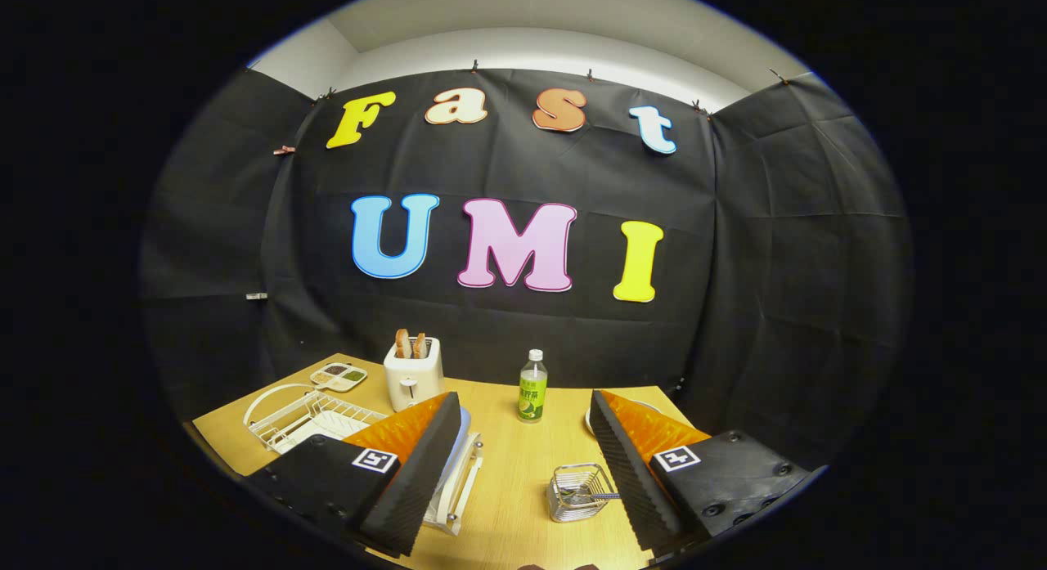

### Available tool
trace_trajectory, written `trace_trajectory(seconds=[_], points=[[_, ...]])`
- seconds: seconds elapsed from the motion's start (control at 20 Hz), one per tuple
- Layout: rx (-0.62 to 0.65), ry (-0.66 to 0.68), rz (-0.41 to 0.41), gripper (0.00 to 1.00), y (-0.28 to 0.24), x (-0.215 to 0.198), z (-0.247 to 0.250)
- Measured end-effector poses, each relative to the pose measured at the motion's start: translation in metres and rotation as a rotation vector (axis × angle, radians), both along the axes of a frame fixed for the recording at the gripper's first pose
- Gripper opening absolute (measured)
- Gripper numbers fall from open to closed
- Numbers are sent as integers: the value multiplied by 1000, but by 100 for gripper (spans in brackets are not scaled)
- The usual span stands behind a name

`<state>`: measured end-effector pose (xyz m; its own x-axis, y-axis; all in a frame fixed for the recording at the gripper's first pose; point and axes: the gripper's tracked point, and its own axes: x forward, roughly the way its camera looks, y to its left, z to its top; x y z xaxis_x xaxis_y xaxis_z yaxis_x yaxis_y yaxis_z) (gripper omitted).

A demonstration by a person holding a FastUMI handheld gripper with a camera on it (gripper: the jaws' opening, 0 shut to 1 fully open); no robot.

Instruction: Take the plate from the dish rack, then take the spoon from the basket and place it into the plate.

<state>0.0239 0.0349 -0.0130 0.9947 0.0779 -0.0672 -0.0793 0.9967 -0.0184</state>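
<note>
— Closest to the lens, what do you have?

— Both fingers of my tongs (523,480), spread wide and gripping nothing, with bare wooden table (515,472) showing between them.

— Where is the spoon?

— Its basket (578,493), a small wire one, sits at about four o'clock from the gap between the fingers, just beside the inner edge of the right finger. A metal handle that I take for the spoon (595,496) pokes out of it toward that finger. Neither finger touches the basket.

— And the plate?

— At about nine o'clock from the gap, a white rack edge (458,484) peeks out from behind the left finger, with a pale round rim (465,427) standing in it, likely the plate. The finger hides most of it, so I cannot say more. A second white wire dish rack (307,419) lies farther out at ten o'clock, flat on the table.

— Anything beyond?

— At twelve o'clock stands a green-labelled bottle (532,386), upright, well beyond the fingertips. At eleven o'clock is a white toaster (414,375) with two slices of toast (410,343) standing in it, and past the rack a small divided tray (338,376). At two o'clock a white rounded edge (587,420) shows behind the right finger; I cannot tell what it is.
</note>
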Motion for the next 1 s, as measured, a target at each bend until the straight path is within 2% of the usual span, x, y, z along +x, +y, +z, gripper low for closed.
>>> trace_trajectory(seconds=[0.15, 0.55, 1.0], points=[[-9, 71, 58, 97, 19, 12, -11], [-99, 185, 111, 98, 63, 58, -33], [-160, 517, 73, 92, 80, 97, -126]])
